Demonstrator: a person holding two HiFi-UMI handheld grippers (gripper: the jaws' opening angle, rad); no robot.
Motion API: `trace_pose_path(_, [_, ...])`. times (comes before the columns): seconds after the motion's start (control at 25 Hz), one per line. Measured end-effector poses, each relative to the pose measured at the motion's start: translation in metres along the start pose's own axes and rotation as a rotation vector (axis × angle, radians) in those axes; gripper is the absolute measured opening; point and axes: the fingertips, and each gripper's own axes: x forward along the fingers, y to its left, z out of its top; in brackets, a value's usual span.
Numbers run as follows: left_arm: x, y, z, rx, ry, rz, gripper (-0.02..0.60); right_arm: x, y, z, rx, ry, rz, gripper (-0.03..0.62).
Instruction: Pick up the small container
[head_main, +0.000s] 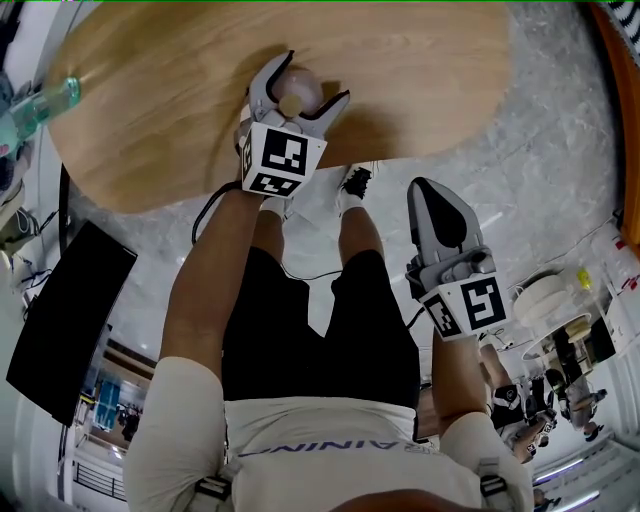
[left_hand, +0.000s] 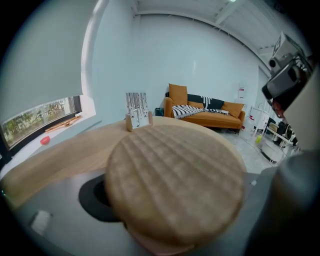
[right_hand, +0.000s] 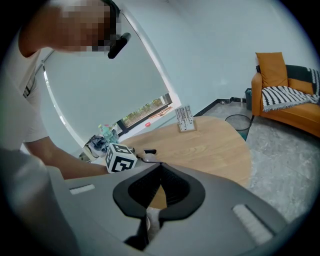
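- While the left gripper (head_main: 310, 82) has its fingers clamped on the small container (head_main: 297, 97), the step in hand looks like the grasp itself; the lift is not clearly begun.
- Container sits between those jaws, over the wooden table (head_main: 420, 70) near its front edge. Cannot tell whether it touches the top.
- Right gripper (head_main: 430, 198) hangs low, off the table and above the floor, fingers together on nothing.
- Next move likely calls for a straight, level raise with a steady squeeze.
- Container: round, with a flat ribbed lid (left_hand: 175, 182) of pale wood and a pinkish body just showing beneath.
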Motion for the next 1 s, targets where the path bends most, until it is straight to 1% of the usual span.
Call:
trace_pose_path(0.2, [-0.039,0.002,0.034,-0.021,-0.035,-0.006,0.419,0.004,0.006,0.017,-0.017,-0.031,-0.010,0.014])
trace_pose_path(0.36, [-0.091,0.011,0.077,-0.059,-0.088,0.016,0.419,-0.004,0.024,0.055,-0.053,-0.092,0.002,0.014])
trace_pose_path(0.48, [-0.141,0.028,0.113,-0.095,-0.120,0.051,0.419,-0.010,0.045,0.091,-0.108,-0.137,0.002,0.014])
trace_pose_path(0.64, [-0.219,0.052,0.161,-0.134,-0.154,0.119,0.419,-0.018,0.085,0.141,-0.220,-0.188,-0.003,0.014])
trace_pose_path(0.84, [-0.306,0.079,0.221,-0.161,-0.240,0.198,0.419,-0.031,0.139,0.212,-0.280,-0.283,0.033,0.014])
trace_pose_path(1.0, [-0.381,0.094,0.262,-0.179,-0.290,0.260,0.419,-0.059,0.181,0.270,-0.340,-0.361,0.038,0.014])
